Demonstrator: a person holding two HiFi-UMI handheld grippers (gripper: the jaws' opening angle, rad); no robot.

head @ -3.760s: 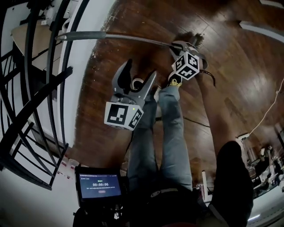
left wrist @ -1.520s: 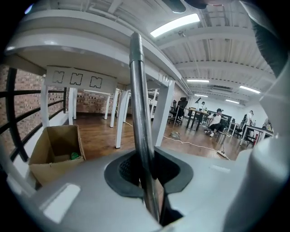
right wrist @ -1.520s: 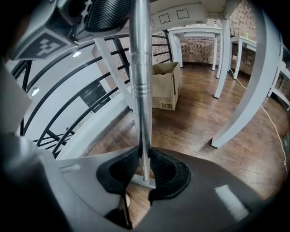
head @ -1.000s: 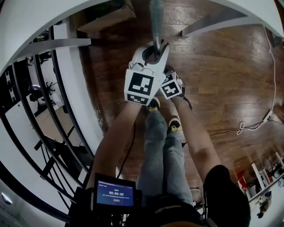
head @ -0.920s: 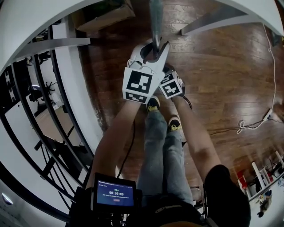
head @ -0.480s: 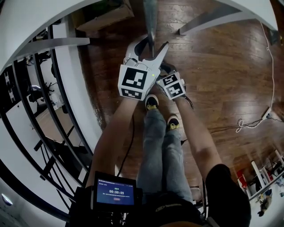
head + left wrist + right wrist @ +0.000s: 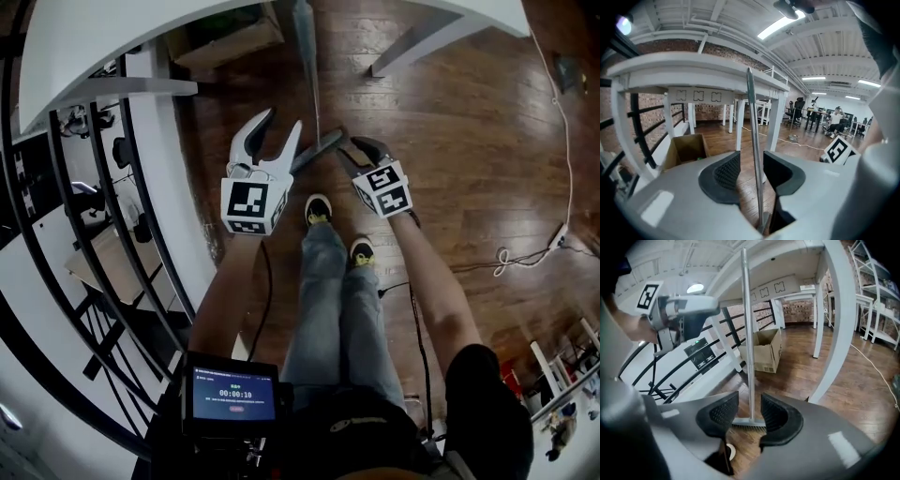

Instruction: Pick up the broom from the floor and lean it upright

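The broom stands upright, its grey pole (image 7: pixel 307 66) leaning against the white table's edge (image 7: pixel 281 23) and its head (image 7: pixel 749 423) on the wooden floor. My left gripper (image 7: pixel 279 120) hangs just left of the pole. The pole (image 7: pixel 752 140) shows through the gap of the left gripper (image 7: pixel 751 171), and neither pad touches it. Its jaws are closing a little on nothing. My right gripper (image 7: pixel 354 148) is pulled back to the right of the broom. In the right gripper view the pole (image 7: pixel 746 324) stands well beyond my right gripper (image 7: pixel 750 416), whose jaws are closing slightly on nothing.
A cardboard box (image 7: pixel 766 352) sits under the table behind the broom. A black railing (image 7: pixel 84 234) runs along the left. A white table leg (image 7: pixel 834 333) stands right of the broom. A cable (image 7: pixel 525 253) lies on the floor at the right. The person's shoes (image 7: pixel 319 208) are just below the grippers.
Both grippers were closed round the pole; both have let go and drawn back, the left one leftward, the right one rightward. The broom stays upright against the table.
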